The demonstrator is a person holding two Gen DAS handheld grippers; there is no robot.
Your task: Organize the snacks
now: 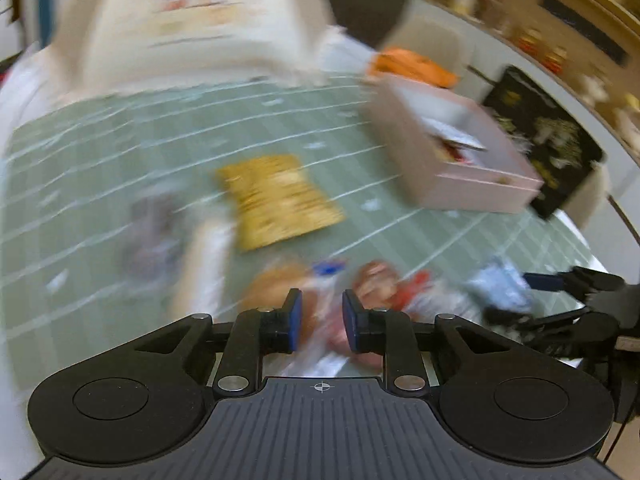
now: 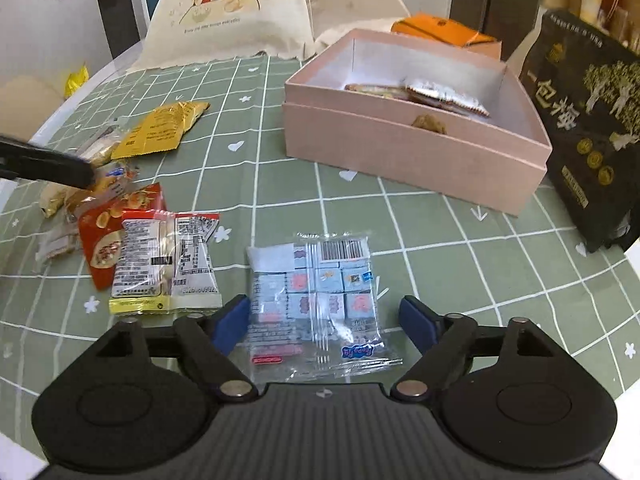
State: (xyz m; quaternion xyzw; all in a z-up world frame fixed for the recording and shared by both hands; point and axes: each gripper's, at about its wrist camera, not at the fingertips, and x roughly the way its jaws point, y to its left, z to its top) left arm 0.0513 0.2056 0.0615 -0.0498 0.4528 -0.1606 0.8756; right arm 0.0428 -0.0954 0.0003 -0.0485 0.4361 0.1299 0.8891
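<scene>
My right gripper (image 2: 324, 320) spread wide over clear blue-candy packet (image 2: 316, 300) | my left gripper (image 1: 321, 320) narrowed, view blurred, grip unclear | pink box (image 2: 400, 152) far right, holding snacks | red packet (image 2: 120, 236) left.

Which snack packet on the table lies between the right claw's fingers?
The clear Peppa Pig packet of small blue squares. The red-and-yellow packets lie left of the open right claw.
</scene>
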